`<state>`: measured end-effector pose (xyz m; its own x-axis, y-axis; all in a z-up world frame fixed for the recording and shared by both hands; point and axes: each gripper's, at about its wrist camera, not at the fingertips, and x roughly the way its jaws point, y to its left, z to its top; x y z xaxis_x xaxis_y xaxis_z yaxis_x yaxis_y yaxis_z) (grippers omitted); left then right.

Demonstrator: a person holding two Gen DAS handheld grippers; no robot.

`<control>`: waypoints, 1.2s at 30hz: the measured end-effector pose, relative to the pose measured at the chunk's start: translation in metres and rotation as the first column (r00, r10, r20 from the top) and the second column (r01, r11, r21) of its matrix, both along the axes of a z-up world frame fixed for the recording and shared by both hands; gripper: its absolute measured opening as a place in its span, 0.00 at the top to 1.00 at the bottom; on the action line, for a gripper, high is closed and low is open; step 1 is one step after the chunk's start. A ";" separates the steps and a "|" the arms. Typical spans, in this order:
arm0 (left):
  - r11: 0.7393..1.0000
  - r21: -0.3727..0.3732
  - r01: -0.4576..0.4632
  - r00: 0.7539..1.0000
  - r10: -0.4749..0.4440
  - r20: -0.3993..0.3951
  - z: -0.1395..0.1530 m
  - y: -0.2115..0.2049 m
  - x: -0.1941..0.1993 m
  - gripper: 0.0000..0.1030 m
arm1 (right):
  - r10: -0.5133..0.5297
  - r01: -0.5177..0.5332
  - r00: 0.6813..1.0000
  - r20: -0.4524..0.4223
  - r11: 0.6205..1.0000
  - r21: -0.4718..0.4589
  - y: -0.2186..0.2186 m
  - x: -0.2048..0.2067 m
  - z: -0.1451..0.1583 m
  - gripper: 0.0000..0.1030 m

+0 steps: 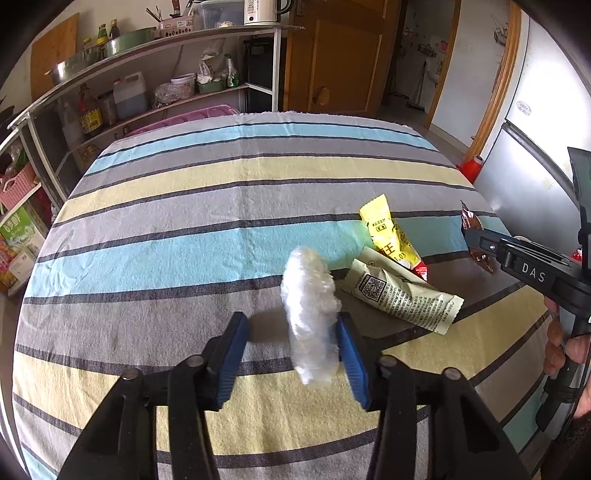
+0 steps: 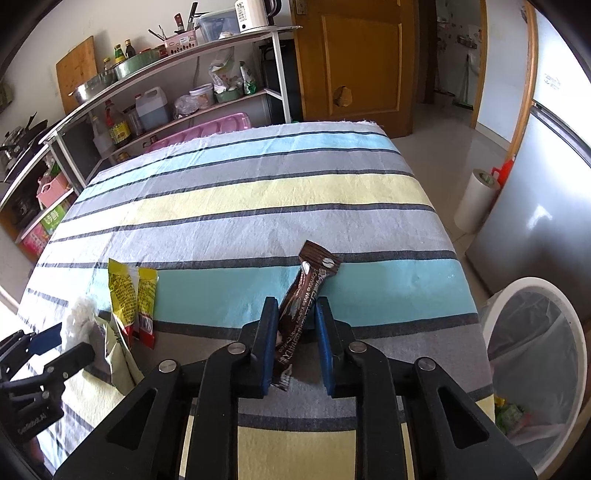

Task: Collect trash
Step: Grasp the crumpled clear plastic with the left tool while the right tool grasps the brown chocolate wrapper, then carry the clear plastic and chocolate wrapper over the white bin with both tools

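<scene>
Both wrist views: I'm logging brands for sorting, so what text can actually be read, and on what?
"DAS": right gripper body, seen in the left wrist view.
"1.03": yellow packet, beside one large Chinese character; smaller print blurred.
"55": white kettle display.
Brown wrapper: white lettering, too distorted to read.
Beige packet: QR code, print too small.

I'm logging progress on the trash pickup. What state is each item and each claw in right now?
Left claw: open, crumpled clear plastic wad between its fingers, touching the right one.
Right claw: gripping brown snack-bar wrapper, which sticks up past the fingertips.
Yellow sachet: lying on the striped tablecloth.
Pale printed packet: lying flat, overlapping the sachet.
White bin: open, lined, some trash inside.
</scene>
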<state>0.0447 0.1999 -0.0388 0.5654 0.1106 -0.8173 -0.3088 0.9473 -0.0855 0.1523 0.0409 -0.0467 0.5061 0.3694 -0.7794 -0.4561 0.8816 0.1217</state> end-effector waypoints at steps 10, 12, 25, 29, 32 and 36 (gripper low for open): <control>1.000 -0.029 0.010 1.000 -0.010 0.022 0.004 0.003 -0.001 0.77 | 0.024 -0.024 1.000 0.001 1.000 0.011 -0.001 -0.005 -0.001 0.90; 1.000 -0.029 0.011 0.999 -0.010 0.032 0.006 0.002 -0.002 0.78 | 0.030 -0.030 1.000 0.004 0.999 0.014 -0.001 -0.007 0.000 0.90; 0.998 -0.006 0.065 0.993 -0.064 0.104 0.035 -0.016 -0.007 0.78 | 0.036 -0.039 0.998 0.049 0.997 0.071 -0.017 -0.026 0.021 0.91; 0.996 0.001 0.090 0.988 -0.089 0.127 0.046 -0.025 -0.006 0.78 | 0.027 -0.033 0.998 0.063 0.996 0.088 -0.025 -0.032 0.029 0.91; 0.994 0.005 0.111 0.984 -0.110 0.142 0.052 -0.035 -0.003 0.78 | 0.018 -0.025 0.997 0.074 0.995 0.096 -0.033 -0.036 0.034 0.91; 0.990 0.015 0.142 0.976 -0.142 0.162 0.061 -0.049 -0.001 0.78 | -0.003 -0.007 0.996 0.087 0.993 0.115 -0.046 -0.042 0.042 0.91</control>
<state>0.0436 0.1514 0.0224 0.7006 0.0224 -0.7132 -0.1533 0.9809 -0.1199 0.1107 -0.0049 -0.0043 0.5693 0.4555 -0.6844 -0.4712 0.8630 0.1824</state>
